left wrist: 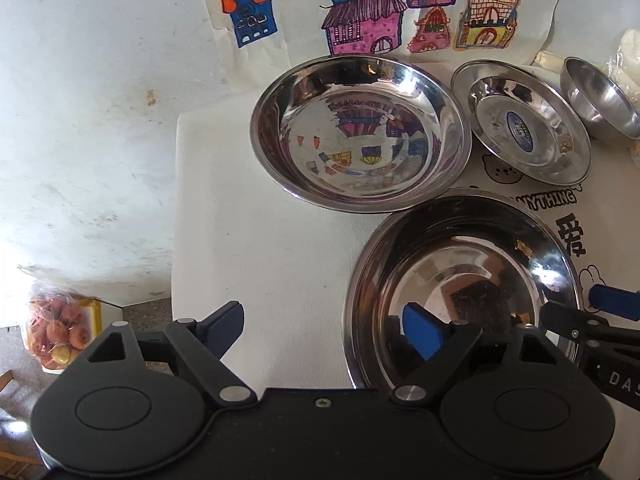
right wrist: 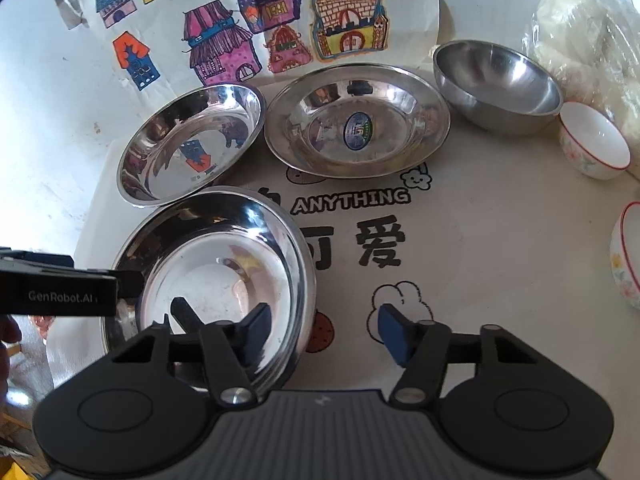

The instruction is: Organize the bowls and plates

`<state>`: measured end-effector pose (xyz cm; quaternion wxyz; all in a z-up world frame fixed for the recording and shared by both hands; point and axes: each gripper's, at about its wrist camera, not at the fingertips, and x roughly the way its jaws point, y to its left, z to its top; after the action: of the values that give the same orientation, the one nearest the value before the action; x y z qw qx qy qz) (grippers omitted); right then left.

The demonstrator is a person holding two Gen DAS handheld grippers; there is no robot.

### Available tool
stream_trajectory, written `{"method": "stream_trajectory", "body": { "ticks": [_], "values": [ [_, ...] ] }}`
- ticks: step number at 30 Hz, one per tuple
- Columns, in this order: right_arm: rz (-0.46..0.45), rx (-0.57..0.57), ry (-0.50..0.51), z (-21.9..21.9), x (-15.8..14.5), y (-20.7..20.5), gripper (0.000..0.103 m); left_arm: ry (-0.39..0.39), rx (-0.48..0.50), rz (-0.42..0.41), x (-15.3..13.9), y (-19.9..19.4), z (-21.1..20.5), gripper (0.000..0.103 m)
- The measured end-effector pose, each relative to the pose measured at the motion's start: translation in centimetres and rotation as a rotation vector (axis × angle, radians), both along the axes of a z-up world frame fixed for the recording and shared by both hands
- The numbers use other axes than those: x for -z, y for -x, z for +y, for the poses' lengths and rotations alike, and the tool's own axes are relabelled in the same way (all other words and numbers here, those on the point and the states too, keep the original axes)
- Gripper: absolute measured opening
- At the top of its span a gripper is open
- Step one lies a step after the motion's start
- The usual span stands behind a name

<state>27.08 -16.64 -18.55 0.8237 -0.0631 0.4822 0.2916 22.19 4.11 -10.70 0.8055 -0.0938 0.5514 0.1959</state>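
Both grippers sit at the near steel plate [right wrist: 224,264], the one closest to the tabletop's near-left corner. Left gripper [left wrist: 324,330] straddles the plate's left rim: one blue pad inside the dish, the other outside over bare cloth, jaws wide, pads not pressing on the rim. Right gripper [right wrist: 324,334] straddles the right rim the same way: left pad inside the dish, right pad outside over the cartoon-print tablecloth [right wrist: 480,240]. Gap is narrower than the left one, but there is still daylight between pads and rim, so nothing is gripped. The plate lies flat on the cloth. Behind it, toward the far-left corner, sits a second steel plate [right wrist: 188,140], rims almost touching in the right wrist view. To its right along the far edge is a stickered steel plate [right wrist: 356,128], then a deep steel bowl [right wrist: 496,88]. Two white ceramic bowls with red rims stand at the right edge: far ceramic bowl [right wrist: 596,144] and near ceramic bowl [right wrist: 628,256], the latter cut off by the frame. A child's house drawing [right wrist: 240,32] hangs on the wall behind the far edge. A plastic bag of white stuff [right wrist: 584,32] lies at the far-right corner. A bag of onions [left wrist: 56,328] is on the floor beyond the left edge.
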Motion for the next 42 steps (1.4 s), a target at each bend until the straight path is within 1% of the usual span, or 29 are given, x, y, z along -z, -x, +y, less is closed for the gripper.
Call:
{"method": "stream_trajectory", "body": {
  "ticks": [2,4,6,7,11,13,15,17,20,24,28,31,32,33,35,38,42],
  "values": [
    [0.008,0.007,-0.004,0.2,0.1,0.0,0.059,0.012,0.008,0.000,0.1,-0.1,0.0,0.085],
    [0.016,0.013,-0.011,0.3,0.1,-0.1,0.057,0.044,0.020,-0.009,0.1,-0.2,0.1,0.082],
    [0.023,0.016,-0.017,0.3,0.1,-0.1,0.051,0.067,0.028,-0.021,0.1,-0.2,0.1,0.078],
    [0.026,0.018,-0.019,0.4,0.2,-0.1,0.050,0.077,0.033,-0.024,0.0,-0.3,0.0,0.078],
    [0.041,0.035,-0.030,0.4,0.3,-0.3,0.044,0.108,0.043,-0.028,0.1,-0.5,0.0,0.070],
    [0.046,0.039,-0.038,0.4,0.4,-0.4,0.041,0.120,0.042,-0.030,0.2,-0.6,0.1,0.065],
    [0.046,0.041,-0.043,0.5,0.4,-0.4,0.039,0.136,0.039,-0.029,0.4,-0.6,0.3,0.052],
    [0.046,0.044,-0.045,0.5,0.4,-0.4,0.037,0.157,0.035,-0.031,0.4,-0.5,0.5,0.046],
    [0.053,0.052,-0.051,0.5,0.5,-0.5,0.029,0.177,0.036,-0.041,0.4,-0.4,0.7,0.039],
    [0.062,0.061,-0.062,0.5,0.6,-0.5,0.021,0.209,0.038,-0.044,0.6,-0.3,0.9,0.037],
    [0.078,0.075,-0.088,0.3,0.8,-0.5,0.021,0.226,0.026,-0.052,0.8,0.0,1.1,0.037],
    [0.074,0.082,-0.090,0.3,0.8,-0.4,0.020,0.216,0.025,-0.052,0.8,0.1,1.4,0.029],
    [0.073,0.086,-0.088,0.3,0.8,-0.4,0.019,0.214,0.021,-0.052,0.8,0.2,1.6,0.024],
    [0.071,0.090,-0.086,0.3,0.8,-0.3,0.017,0.215,0.015,-0.053,0.8,0.2,1.7,0.019],
    [0.070,0.101,-0.081,0.3,0.8,-0.3,0.013,0.228,0.007,-0.057,0.9,0.4,2.1,0.015],
    [0.077,0.114,-0.079,0.0,0.7,-0.2,0.012,0.261,0.005,-0.059,0.9,0.7,2.3,0.014],
    [0.096,0.143,-0.068,-0.7,0.5,0.3,0.012,0.284,0.023,-0.063,0.7,0.9,1.5,0.014]
  ]
}}
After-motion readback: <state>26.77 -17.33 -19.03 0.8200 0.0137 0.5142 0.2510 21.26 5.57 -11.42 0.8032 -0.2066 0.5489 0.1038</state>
